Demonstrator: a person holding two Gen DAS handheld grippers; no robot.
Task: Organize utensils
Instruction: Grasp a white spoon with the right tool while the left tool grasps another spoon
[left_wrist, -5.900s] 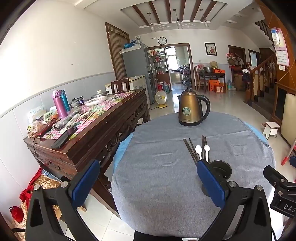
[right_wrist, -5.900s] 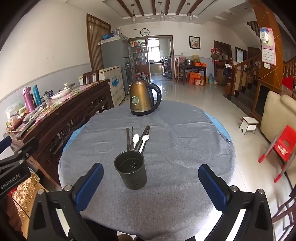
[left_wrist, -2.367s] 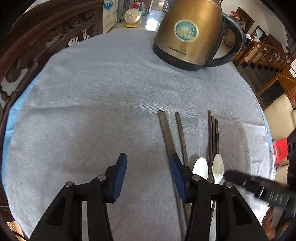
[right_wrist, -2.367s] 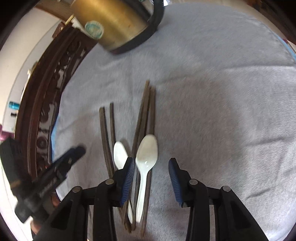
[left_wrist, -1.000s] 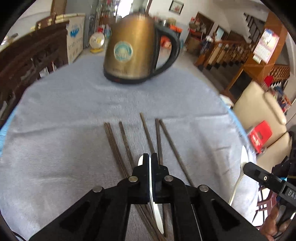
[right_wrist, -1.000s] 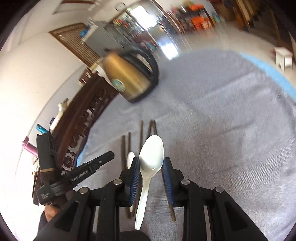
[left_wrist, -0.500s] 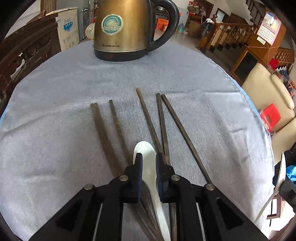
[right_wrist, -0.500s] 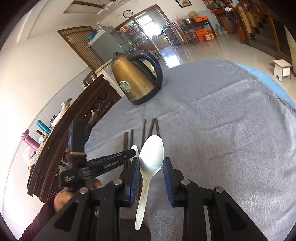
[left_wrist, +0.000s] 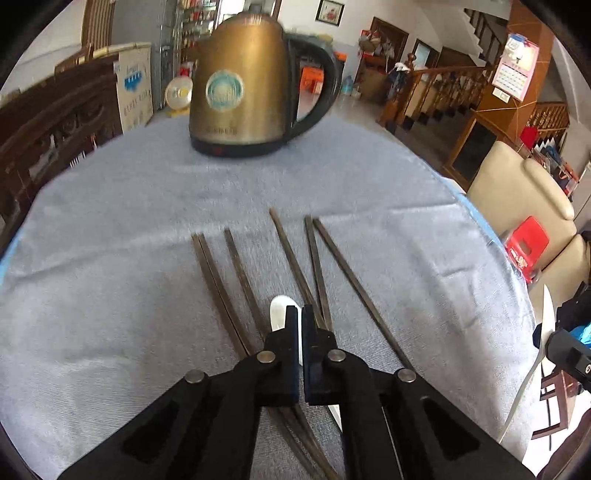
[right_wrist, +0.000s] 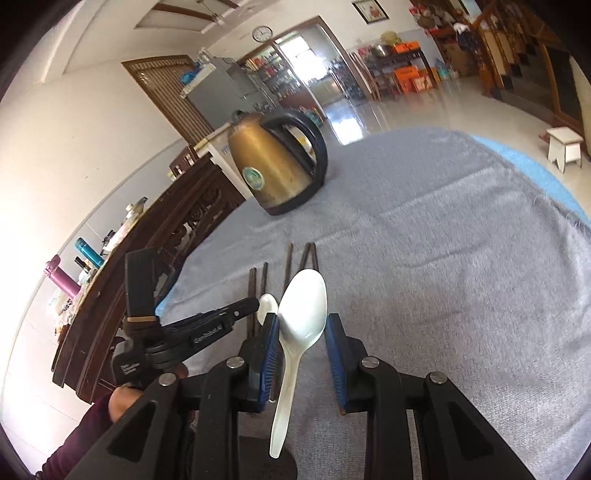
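Mostly hidden, a small white spoon (left_wrist: 277, 311) is pinched edgewise in the closed left gripper (left_wrist: 299, 325), low over the chopsticks (left_wrist: 295, 266). Nearer the kettle (right_wrist: 275, 166), the right gripper (right_wrist: 301, 347) clasps the bigger white spoon (right_wrist: 302, 314) above the grey cloth (right_wrist: 443, 266).

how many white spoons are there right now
2. One white spoon is clamped in the right gripper, lifted off the cloth. The other spoon is pinched in the left gripper, low over the chopsticks.

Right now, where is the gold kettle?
The gold kettle stands upright at the far side of the grey tablecloth, beyond the tips of the dark chopsticks, in both wrist views.
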